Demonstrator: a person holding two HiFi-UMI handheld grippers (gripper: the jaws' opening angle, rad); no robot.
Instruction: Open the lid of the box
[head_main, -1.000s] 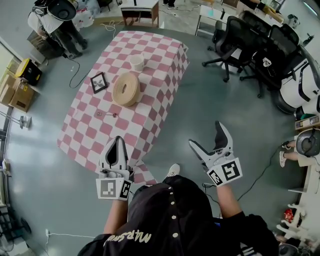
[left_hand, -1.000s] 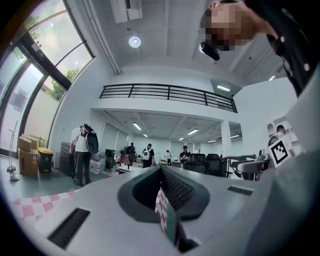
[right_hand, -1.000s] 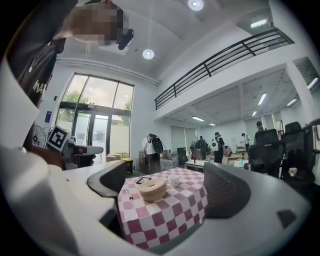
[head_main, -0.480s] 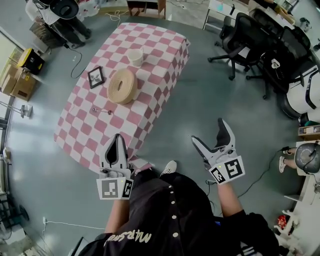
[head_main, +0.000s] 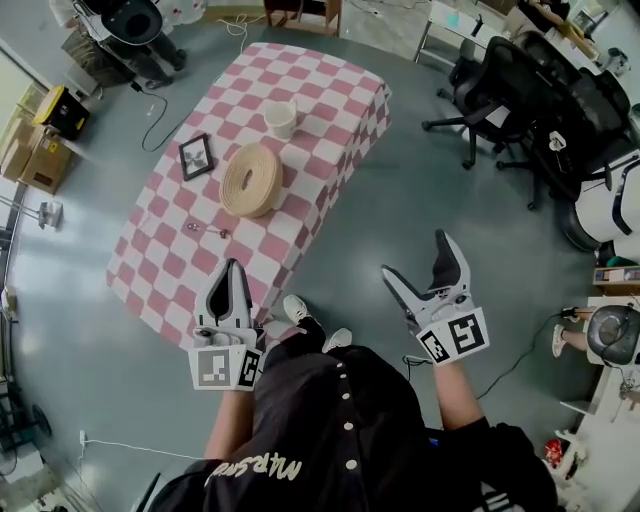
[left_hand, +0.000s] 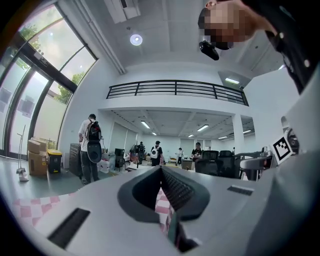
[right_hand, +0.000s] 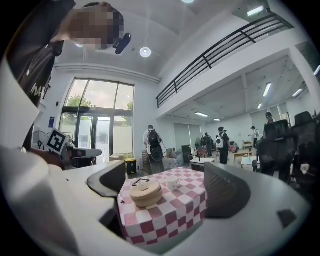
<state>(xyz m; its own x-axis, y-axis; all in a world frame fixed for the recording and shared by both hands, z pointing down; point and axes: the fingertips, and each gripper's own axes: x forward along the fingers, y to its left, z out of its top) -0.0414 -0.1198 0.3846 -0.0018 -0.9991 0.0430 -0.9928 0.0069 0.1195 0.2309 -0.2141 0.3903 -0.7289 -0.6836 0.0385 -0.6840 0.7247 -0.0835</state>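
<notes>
Table (head_main: 330, 90) is drawing nearer than a second ago.
One box (head_main: 250, 180), lid on, is sitting mid-table near one cup (head_main: 281, 119) and one frame (head_main: 196, 156); left gripper (head_main: 232, 268) is holding its jaws together, empty; right gripper (head_main: 415, 258) is gaping wide, empty.

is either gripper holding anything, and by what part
Nothing is held: left gripper shut and empty, right gripper open and empty, both away from the round box.
</notes>
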